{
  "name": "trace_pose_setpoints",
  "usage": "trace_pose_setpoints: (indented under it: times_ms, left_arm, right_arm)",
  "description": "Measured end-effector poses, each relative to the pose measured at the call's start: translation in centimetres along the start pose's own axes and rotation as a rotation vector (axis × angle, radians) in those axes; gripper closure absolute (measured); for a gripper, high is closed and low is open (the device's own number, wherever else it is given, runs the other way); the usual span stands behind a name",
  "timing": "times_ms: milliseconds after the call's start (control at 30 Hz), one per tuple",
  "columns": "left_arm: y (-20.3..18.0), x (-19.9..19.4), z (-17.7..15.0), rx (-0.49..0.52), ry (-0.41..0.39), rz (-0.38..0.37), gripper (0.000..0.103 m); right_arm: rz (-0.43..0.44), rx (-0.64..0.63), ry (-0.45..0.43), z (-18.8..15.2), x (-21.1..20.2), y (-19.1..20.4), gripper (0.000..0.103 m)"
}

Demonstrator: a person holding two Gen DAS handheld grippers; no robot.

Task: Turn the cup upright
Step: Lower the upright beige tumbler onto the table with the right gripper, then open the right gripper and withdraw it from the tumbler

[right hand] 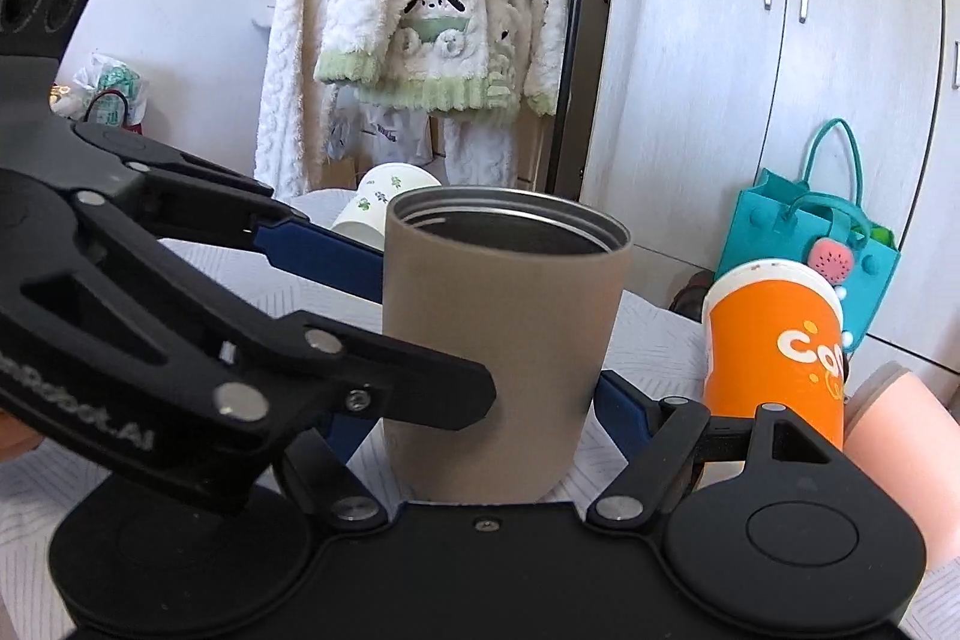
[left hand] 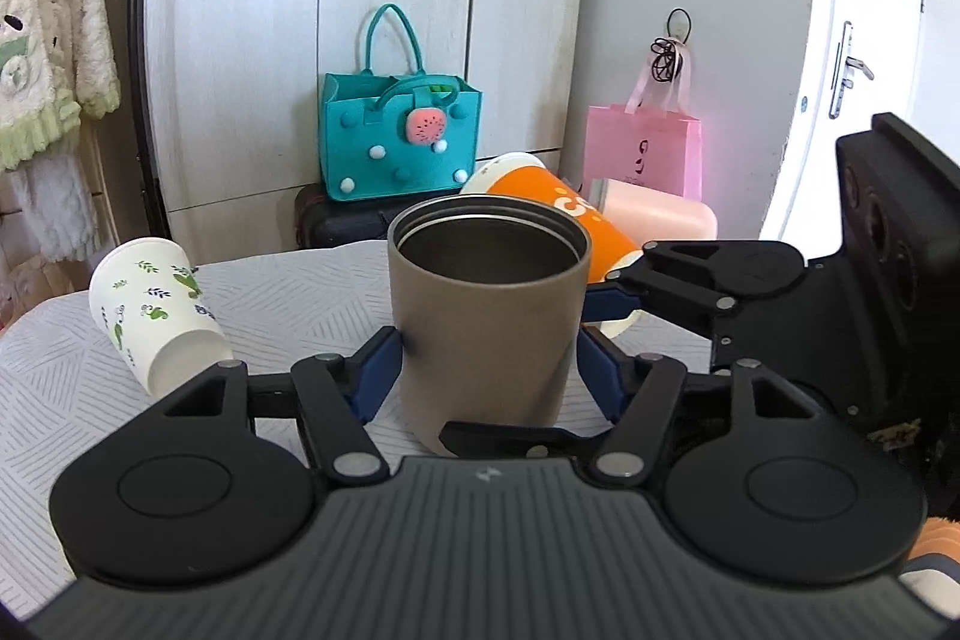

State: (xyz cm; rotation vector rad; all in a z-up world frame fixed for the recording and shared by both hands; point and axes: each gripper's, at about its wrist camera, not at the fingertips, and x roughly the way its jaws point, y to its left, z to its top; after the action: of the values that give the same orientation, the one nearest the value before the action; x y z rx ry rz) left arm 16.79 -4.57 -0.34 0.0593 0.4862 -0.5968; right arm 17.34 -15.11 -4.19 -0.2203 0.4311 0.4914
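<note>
A brown metal cup [left hand: 487,316] stands upright, mouth up, on the patterned tablecloth [left hand: 288,304]. My left gripper [left hand: 487,370] has its blue pads against both sides of the cup's lower body. In the right wrist view the same cup [right hand: 504,340] stands between my right gripper's [right hand: 486,418] fingers, which also close on its lower sides. The left gripper's black linkage [right hand: 180,304] crosses this view from the left. The right gripper's linkage [left hand: 708,280] shows at the right of the left wrist view.
An orange paper cup [left hand: 558,214] lies tilted behind the brown cup; it also shows in the right wrist view [right hand: 774,340]. A white leaf-print paper cup [left hand: 156,310] lies on its side at left. A pink container [left hand: 660,214], teal bag [left hand: 396,136] and pink bag [left hand: 642,148] stand behind.
</note>
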Motion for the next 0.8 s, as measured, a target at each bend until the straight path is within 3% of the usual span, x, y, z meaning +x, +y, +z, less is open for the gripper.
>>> trace_pose_setpoints:
  times_ms: [267, 467, 800]
  left_arm:
    - [-0.4, -1.1, -0.4, -0.041, 0.002, 0.009, 0.034]
    - [-0.4, -4.0, -0.7, -0.113, -0.006, 0.061, 0.027]
    - [-1.8, -9.7, -2.3, -0.180, -0.041, 0.163, 0.020]
  right_arm:
    - [-0.049, -0.004, 0.028, -0.3, -1.2, 0.8, 0.020]
    - [-0.084, 0.108, 0.068, -0.3, -3.9, 1.4, 0.018]
    - [-0.187, 0.187, 0.002, -2.0, -9.7, 3.7, 0.015]
